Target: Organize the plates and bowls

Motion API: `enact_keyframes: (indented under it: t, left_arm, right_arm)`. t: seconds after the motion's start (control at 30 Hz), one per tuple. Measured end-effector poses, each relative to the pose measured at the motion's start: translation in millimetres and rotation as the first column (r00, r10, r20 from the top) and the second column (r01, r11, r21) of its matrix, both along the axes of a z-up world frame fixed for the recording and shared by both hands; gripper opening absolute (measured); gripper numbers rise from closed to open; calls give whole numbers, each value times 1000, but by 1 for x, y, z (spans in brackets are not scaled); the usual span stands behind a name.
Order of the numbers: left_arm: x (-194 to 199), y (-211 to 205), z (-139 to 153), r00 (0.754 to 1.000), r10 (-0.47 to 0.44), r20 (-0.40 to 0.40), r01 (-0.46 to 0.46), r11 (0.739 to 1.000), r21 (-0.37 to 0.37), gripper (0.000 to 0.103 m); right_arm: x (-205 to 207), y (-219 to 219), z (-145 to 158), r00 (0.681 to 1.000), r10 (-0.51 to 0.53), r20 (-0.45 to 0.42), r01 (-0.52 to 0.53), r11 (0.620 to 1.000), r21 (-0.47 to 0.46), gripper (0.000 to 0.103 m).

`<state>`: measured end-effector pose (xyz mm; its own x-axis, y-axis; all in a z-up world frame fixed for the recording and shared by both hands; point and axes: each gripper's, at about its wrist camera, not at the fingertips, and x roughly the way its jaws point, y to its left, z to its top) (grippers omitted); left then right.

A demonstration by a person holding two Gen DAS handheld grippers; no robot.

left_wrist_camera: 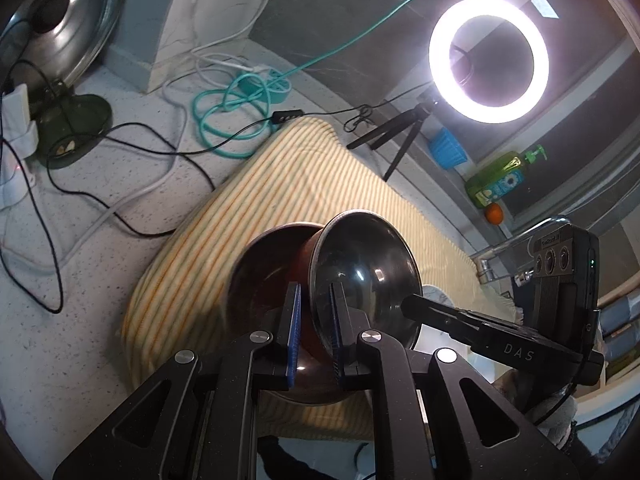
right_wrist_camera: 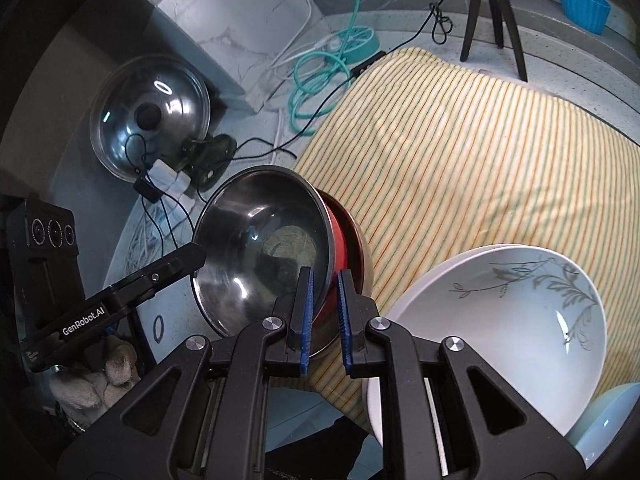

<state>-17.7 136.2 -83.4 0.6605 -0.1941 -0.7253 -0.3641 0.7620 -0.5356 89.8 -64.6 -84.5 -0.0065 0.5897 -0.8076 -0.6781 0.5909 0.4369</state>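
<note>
**Mid-carry: a steel bowl held over the striped cloth**

Now both grippers clamp one bowl's rim, apparently carrying it for stacking. Largest first: a yellow striped cloth point(right_wrist_camera: 460, 152) covers the bench point(left_wrist_camera: 100, 280). On it, near the right gripper point(right_wrist_camera: 324, 312), sit nested white floral bowls point(right_wrist_camera: 500, 320). The red-sided steel bowl point(right_wrist_camera: 256, 248), shiny inside, hangs tilted, also pinched by the left gripper point(left_wrist_camera: 316, 328). Next, it likely needs levelling and lowering.

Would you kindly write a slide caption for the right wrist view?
Right gripper and left gripper grip a steel bowl above a striped cloth, beside white bowls.
</note>
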Motion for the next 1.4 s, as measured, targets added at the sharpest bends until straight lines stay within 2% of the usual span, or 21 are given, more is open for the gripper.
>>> enact_keyframes:
  t: [0.4,0.77,1.07,1.1,1.17,1.23,1.3,1.4]
  left_arm:
    - [0,8,-28,997,-6,-73,5,1000,-8,11]
    - [5,11,-35,995,-5,-103,7,1000,19,11]
    - [2,13,-31,996,10,-91,-10,1000,2,13]
    - [2,14,-29,996,12,-87,-11,1000,3,13]
    - [2,13,-24,997,15,-78,-15,1000,12,17]
    - [1,13,-19,998,19,-67,-18,1000,23,20]
    - [1,12,-15,998,19,-58,-18,999,28,21]
    - [1,9,-8,999,19,-42,-17,999,37,21]
  right_arm:
    - [0,17,-27,1000,25,-18,-26,998,-63,12]
    - [1,24,-29,999,31,25,-29,996,-81,12]
    - [2,23,-25,998,34,44,-30,997,-73,12]
    - [2,22,-24,999,33,41,-30,997,-67,15]
    - [2,19,-20,999,29,38,-27,999,-45,26]
    - [2,17,-15,999,27,37,-27,999,-20,43]
    - [0,13,-7,997,14,71,-14,1000,-1,58]
    - [-1,8,4,997,13,80,-16,999,39,60]
